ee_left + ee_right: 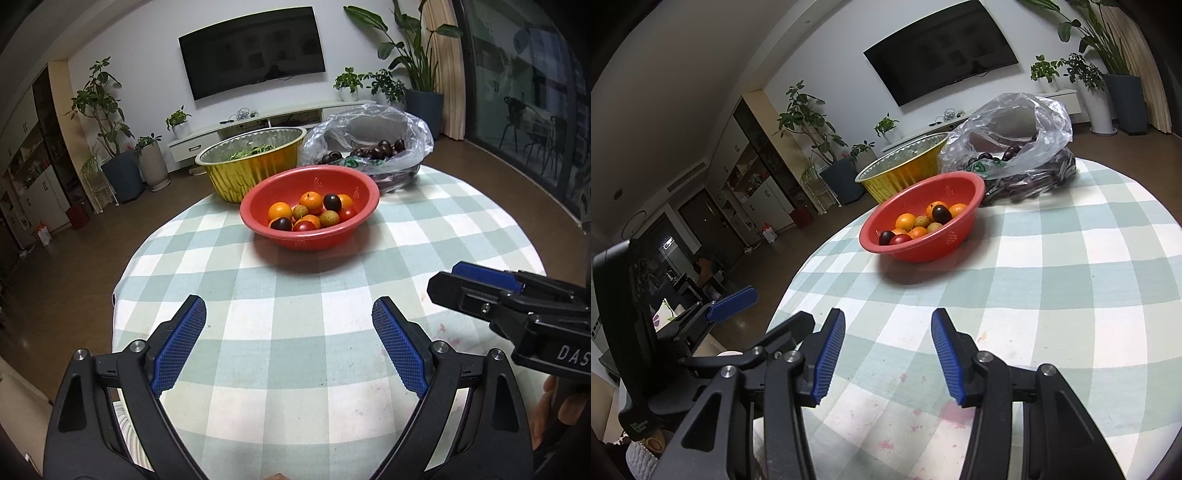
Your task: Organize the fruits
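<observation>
A red bowl stands on the round checked table, holding oranges, dark plums, tomatoes and small greenish fruits. It also shows in the right wrist view. A clear plastic bag with dark plums lies behind it to the right; it shows in the right wrist view too. My left gripper is open and empty above the near table. My right gripper is open and empty, beside the left one.
A gold foil tub with greens stands behind the bowl to the left. The table edge curves off on the left. Beyond are a TV, a low cabinet and potted plants. Pink stains mark the near cloth.
</observation>
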